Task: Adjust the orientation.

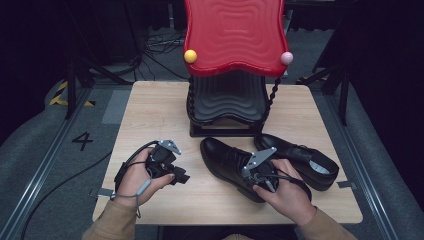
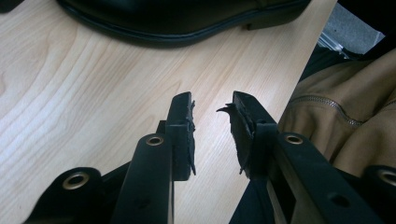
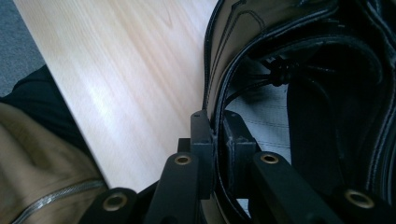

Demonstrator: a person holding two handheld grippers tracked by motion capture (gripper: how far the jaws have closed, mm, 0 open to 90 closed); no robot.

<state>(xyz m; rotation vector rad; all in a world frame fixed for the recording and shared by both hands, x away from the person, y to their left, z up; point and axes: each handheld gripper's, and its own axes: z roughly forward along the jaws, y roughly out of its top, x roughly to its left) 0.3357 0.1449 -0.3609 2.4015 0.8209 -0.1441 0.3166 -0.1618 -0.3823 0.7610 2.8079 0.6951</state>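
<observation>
near shoe [image 1: 227,162]: my right hand [image 1: 285,192] and right gripper [image 1: 260,172] cover its heel end in the high view.
same shoe, left gripper view: the top edge cuts it off, leaving the sole line and heel.
far shoe [image 1: 300,157]: its near side sits behind my right hand.
right gripper's jaws: hidden under the grey plate from above.
red chair [image 1: 235,35]: top cropped.
</observation>
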